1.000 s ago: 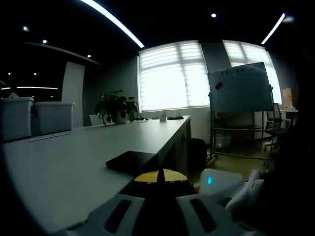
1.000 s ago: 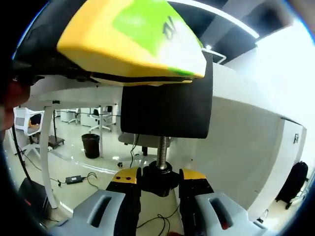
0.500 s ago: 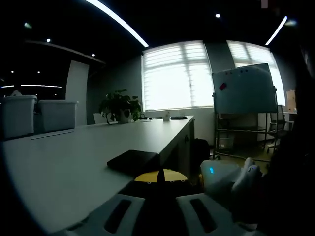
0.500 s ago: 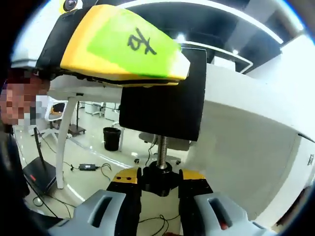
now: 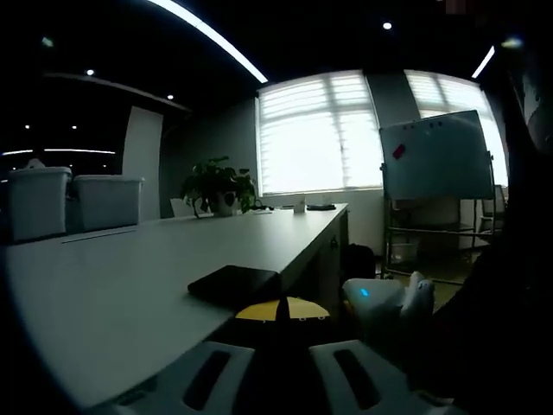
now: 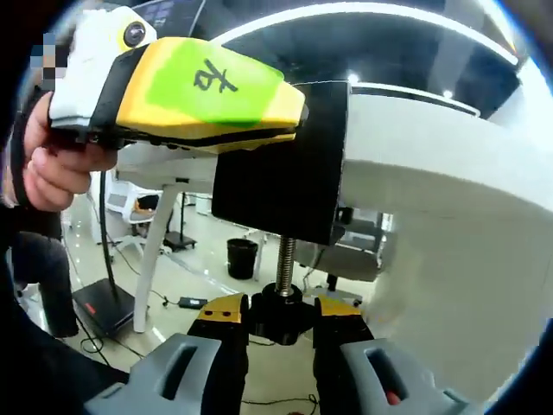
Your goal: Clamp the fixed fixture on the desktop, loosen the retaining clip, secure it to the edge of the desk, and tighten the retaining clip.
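1. Gripping the black round knob at the foot of the threaded steel screw, our right tongs sit clenched on it at the bottom centre of the right gripper view.
2. Across the last second that view has rolled around the screw while the clench held. We judge this to be a turn of the retaining clip, probably tightening.
3. At mid-frame, the black flat-plate clamp fixture hangs over the edge of the white counter, so it looks seated there.
4. Our left tongs are clenched on the fixture's top, bottom centre of the left gripper view; they have hardly shifted.
5. A green label on the yellow tong tip carries one handwritten character; we cannot read it with confidence.
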`<control>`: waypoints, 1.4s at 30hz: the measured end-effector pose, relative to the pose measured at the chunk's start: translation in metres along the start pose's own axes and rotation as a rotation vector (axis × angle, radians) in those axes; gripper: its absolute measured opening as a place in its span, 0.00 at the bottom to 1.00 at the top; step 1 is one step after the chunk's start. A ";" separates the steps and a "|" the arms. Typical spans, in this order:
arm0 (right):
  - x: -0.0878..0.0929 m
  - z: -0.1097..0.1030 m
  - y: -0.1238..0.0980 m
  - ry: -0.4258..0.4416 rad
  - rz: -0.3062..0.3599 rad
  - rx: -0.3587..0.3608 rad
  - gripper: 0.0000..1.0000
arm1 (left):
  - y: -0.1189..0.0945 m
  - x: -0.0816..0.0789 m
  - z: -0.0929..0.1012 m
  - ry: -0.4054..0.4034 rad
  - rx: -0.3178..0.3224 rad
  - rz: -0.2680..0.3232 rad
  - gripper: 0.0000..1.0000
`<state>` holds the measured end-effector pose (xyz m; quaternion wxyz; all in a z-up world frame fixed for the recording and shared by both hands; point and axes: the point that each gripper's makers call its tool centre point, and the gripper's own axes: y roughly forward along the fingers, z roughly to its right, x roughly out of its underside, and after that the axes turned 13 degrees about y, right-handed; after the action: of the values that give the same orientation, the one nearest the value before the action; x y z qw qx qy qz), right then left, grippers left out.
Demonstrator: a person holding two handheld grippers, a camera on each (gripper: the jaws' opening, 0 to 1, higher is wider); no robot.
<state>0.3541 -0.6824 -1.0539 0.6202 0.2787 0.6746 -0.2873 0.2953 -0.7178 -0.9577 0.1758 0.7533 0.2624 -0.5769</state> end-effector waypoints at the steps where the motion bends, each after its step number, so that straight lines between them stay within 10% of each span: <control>1: 0.000 -0.002 0.000 -0.005 -0.004 -0.047 0.26 | 0.000 0.000 0.000 0.005 -0.004 -0.006 0.01; 7: 0.002 -0.013 -0.001 0.036 -0.071 -0.353 0.27 | 0.002 0.002 -0.002 -0.004 0.003 -0.004 0.01; 15: 0.003 -0.017 0.001 -0.011 -0.076 -0.370 0.27 | 0.005 0.003 -0.002 0.007 0.003 -0.013 0.01; 24: 0.002 -0.007 -0.002 0.027 -0.019 -0.121 0.28 | 0.012 0.000 0.001 -0.019 -0.083 -0.016 0.01; 31: -0.004 0.015 -0.021 0.006 0.071 0.299 0.37 | 0.010 -0.004 -0.002 -0.034 -0.084 0.033 0.01; 36: 0.009 0.007 -0.016 0.058 0.013 0.443 0.56 | 0.002 -0.006 -0.011 -0.036 -0.089 0.065 0.01; 42: 0.005 0.009 -0.013 0.103 0.026 0.583 0.54 | 0.001 -0.011 -0.009 -0.040 -0.083 0.080 0.01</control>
<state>0.3508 -0.6976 -1.0587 0.4826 0.4681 0.5905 -0.4464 0.3007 -0.7158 -0.9452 0.2350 0.7434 0.2525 -0.5730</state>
